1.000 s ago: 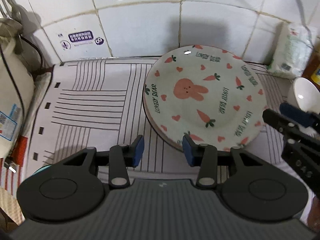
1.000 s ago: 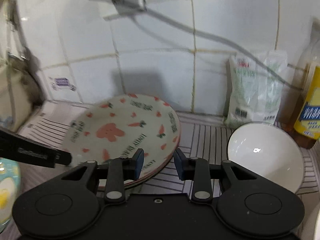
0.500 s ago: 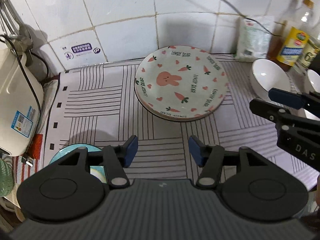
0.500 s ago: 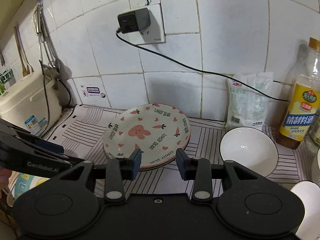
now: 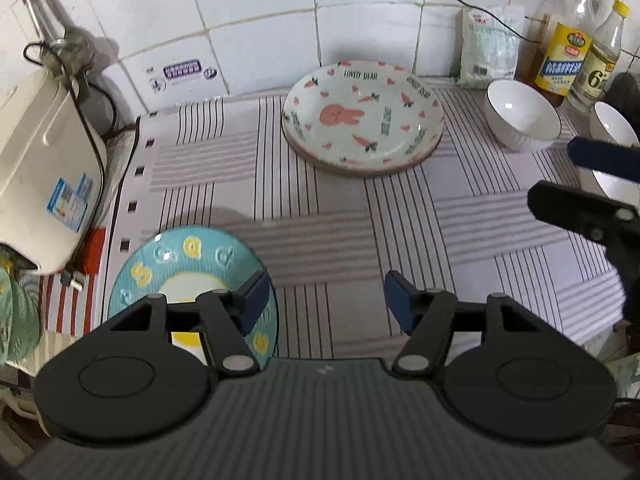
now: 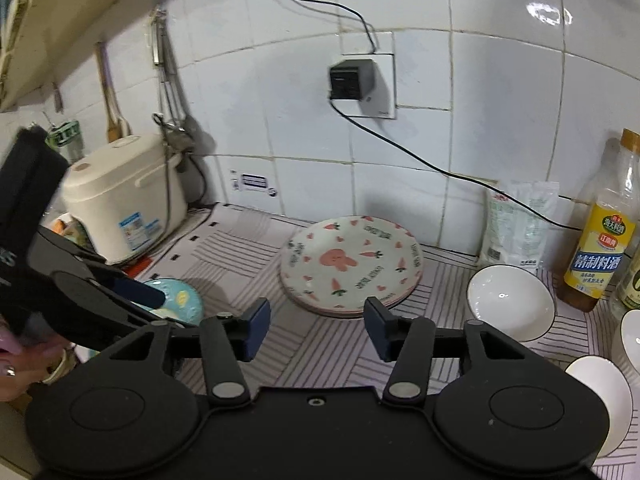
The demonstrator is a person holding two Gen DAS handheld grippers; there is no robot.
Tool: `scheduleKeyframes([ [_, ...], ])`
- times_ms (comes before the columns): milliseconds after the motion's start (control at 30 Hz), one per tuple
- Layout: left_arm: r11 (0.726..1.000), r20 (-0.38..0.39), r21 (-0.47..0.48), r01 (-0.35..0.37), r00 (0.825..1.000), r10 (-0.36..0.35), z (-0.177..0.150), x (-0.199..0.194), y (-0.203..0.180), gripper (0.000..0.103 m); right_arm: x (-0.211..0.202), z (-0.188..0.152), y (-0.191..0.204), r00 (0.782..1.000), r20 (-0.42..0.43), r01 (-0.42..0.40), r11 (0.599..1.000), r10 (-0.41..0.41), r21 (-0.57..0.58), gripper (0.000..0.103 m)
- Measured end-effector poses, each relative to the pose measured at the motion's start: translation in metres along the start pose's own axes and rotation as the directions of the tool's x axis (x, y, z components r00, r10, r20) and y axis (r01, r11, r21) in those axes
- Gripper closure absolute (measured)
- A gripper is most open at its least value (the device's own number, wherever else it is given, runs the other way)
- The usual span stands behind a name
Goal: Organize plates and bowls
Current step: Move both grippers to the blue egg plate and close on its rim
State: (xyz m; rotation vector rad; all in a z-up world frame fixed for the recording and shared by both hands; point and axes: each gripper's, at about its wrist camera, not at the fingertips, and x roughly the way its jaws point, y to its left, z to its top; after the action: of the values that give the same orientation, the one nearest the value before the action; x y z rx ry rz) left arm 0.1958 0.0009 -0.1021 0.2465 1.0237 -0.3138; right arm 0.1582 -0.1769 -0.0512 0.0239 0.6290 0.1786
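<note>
Where lettering is legible, I read "LOVELY DEAR" around the rabbit plate (image 5: 362, 122), stacked on another plate at the desk's (image 5: 400, 220) back. My left gripper (image 5: 324, 300) gapes wide, empty, above a teal plate (image 5: 180, 256). My right gripper (image 6: 316, 326) is likewise spread, holding nothing; white bowls (image 6: 510, 300) sit right.

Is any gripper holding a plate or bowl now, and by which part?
Nothing is held. The left gripper and the right gripper both stand open and empty.
</note>
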Motion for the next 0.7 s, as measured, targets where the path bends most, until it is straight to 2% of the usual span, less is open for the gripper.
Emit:
scheduleKeyframes([
  [367, 1.0, -0.075, -0.026, -0.01, 0.997, 0.008, -0.047, -0.001, 0.028, 0.036, -0.016, -0.017, 0.034, 0.997, 0.01, -0.079, 0.997, 0.079, -0.019, 0.035],
  [467, 0.997, -0.089, -0.072, -0.009, 0.996, 0.003, -0.06, 0.004, 0.042, 0.034, -0.006, -0.027, 0.042, 0.997, 0.013, -0.075, 0.997, 0.075, -0.028, 0.03],
  [567, 0.995, -0.098, -0.098, -0.028, 0.995, 0.019, -0.074, 0.01, 0.058, 0.029, 0.014, -0.042, 0.044, 0.999, 0.018, -0.048, 0.999, 0.049, -0.025, 0.03],
  [700, 0.985, -0.113, -0.163, -0.052, 0.993, 0.034, -0.09, 0.018, 0.086, 0.027, 0.036, -0.061, 0.048, 0.997, 0.042, -0.068, 0.998, 0.068, 0.01, 0.03],
])
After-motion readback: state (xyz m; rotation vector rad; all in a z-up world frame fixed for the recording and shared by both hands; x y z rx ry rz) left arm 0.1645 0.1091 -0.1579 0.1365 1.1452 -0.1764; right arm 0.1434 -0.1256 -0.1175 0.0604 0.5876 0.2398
